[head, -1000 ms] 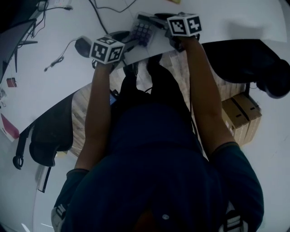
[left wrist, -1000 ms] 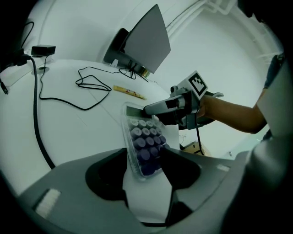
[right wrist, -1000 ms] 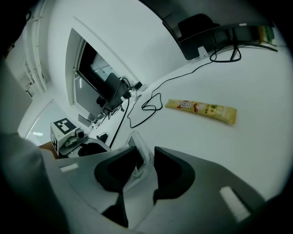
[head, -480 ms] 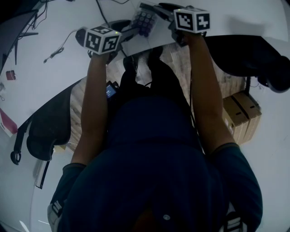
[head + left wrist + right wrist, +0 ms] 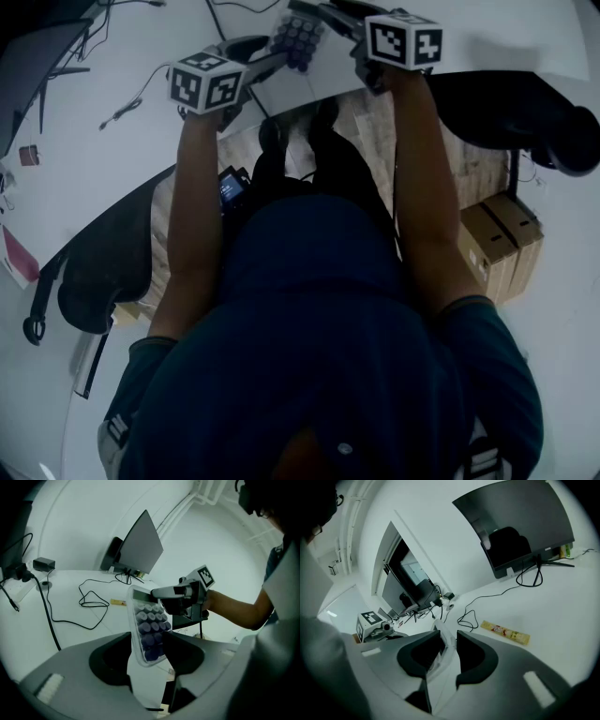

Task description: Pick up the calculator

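Our left gripper (image 5: 149, 649), jaws just closing, and right gripper (image 5: 449, 641) clamp the calculator (image 5: 148, 623); left gripper view shows keys, right gripper view its edge

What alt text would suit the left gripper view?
A calculator is held above a white desk: the left gripper, whose jaws have just been closing, grips its near end and the right gripper its far end. A monitor stands behind.
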Demonstrator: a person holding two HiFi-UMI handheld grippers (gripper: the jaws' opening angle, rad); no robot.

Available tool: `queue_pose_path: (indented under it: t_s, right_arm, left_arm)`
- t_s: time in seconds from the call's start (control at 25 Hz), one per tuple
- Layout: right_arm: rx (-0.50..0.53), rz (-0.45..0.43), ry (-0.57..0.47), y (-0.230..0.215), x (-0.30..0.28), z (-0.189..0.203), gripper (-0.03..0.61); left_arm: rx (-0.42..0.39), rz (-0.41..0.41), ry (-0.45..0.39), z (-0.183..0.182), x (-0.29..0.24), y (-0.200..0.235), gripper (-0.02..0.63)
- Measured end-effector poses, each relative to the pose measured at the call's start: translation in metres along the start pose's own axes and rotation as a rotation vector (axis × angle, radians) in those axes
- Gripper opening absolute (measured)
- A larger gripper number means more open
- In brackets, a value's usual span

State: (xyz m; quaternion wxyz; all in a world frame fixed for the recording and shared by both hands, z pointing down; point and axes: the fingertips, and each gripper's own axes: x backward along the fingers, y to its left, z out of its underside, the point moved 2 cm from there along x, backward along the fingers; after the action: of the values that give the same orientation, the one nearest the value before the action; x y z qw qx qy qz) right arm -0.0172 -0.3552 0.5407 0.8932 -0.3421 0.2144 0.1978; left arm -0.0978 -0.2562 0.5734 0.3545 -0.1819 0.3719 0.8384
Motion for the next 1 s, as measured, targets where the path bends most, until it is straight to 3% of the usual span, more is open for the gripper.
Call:
queue_pose_path:
  t_s: [1.0]
  right_arm:
    - [0.152, 0.054, -0.154, 0.076, 0.05, -0.079, 0.11]
  left_arm:
    - [-0.129, 0.027, -0.144, -0.067, 0.061, -0.024, 0.204]
